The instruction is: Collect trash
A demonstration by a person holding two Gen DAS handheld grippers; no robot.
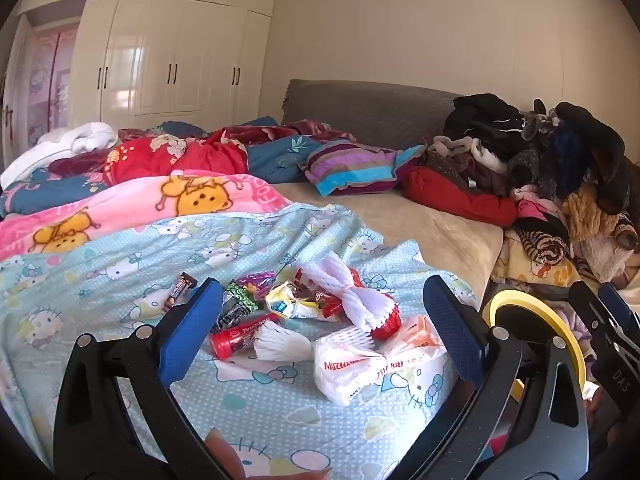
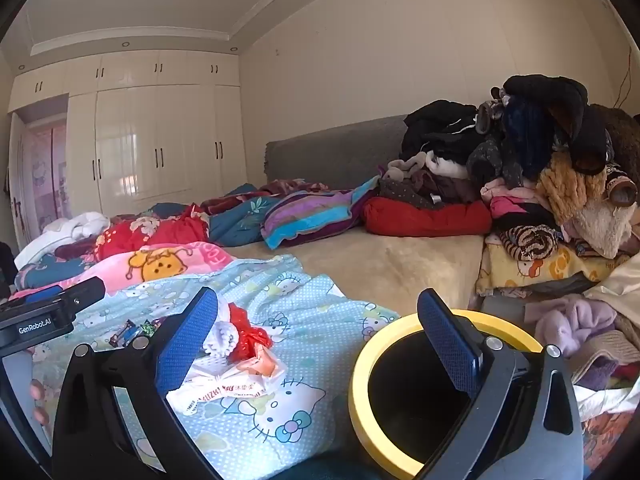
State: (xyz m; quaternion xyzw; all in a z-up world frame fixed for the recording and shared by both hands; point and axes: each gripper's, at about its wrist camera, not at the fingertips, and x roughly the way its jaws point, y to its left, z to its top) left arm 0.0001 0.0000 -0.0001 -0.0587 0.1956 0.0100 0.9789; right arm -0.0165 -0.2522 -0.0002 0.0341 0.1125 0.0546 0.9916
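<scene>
So both grippers are just hovering over the bed with nothing in them. The left gripper [image 1: 324,328] has its jaws wide apart and points slightly down at a little heap of trash [image 1: 320,320] sitting on the light blue cartoon-cat sheet [image 1: 120,264]: a knotted white plastic bag with red lettering [image 1: 372,364], a red tube [image 1: 240,338], white foam fruit netting [image 1: 348,296], and a handful of snack wrappers [image 1: 248,300]. The bag sits between the blue pads [image 1: 188,332], not touched by either one. The right gripper [image 2: 320,340] is spread open too, empty, with the yellow-rimmed bin [image 2: 372,400] right by its right finger, just off the edge of the sheet. Same bag [image 2: 228,388] shows up near its left finger. Clothes pile [image 2: 540,168] sits off to the right, well apart from the trash.
</scene>
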